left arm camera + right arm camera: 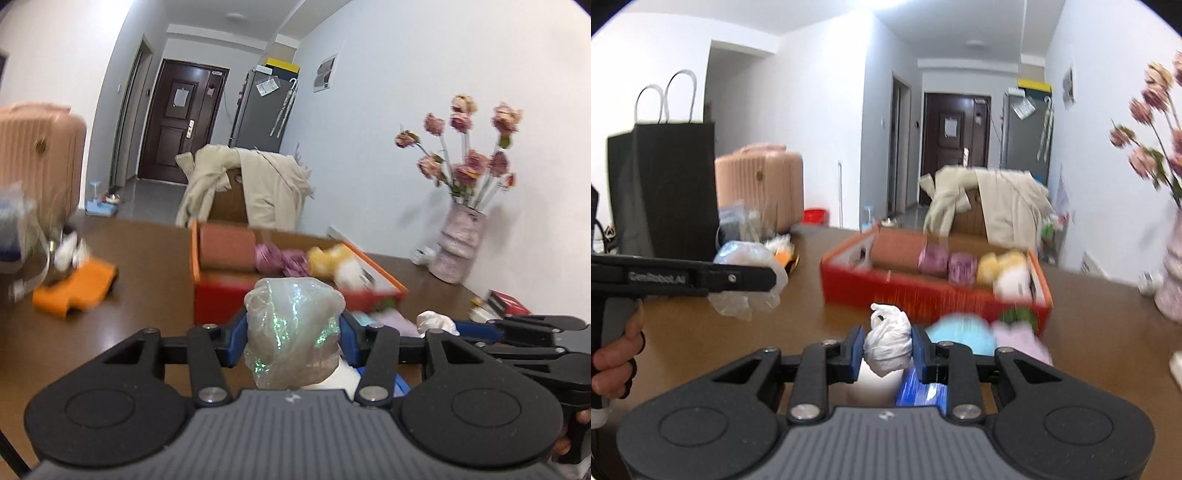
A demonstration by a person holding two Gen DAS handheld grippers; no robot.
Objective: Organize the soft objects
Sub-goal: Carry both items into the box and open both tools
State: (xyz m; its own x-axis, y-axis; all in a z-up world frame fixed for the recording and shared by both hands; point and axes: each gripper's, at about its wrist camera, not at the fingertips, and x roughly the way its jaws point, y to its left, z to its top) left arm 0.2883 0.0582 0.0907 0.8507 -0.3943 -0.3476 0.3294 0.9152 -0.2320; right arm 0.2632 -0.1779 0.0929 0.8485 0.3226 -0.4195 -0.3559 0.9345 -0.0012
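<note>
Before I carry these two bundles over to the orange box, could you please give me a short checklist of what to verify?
1. Left gripper holds the crumpled iridescent clear plastic bag, jaws pressed on both sides: ok.
2. Right gripper holds the knotted white plastic bag, jaws on both sides: ok.
3. Orange-red cardboard box open on top: ok.
4. Free space in the box: cannot tell; a brown roll, pink yarn balls and a yellow-and-white plush toy already lie inside.
5. Path to the box: not ok for the right gripper; blurred blue and pink soft items lie in front of the box.
</note>
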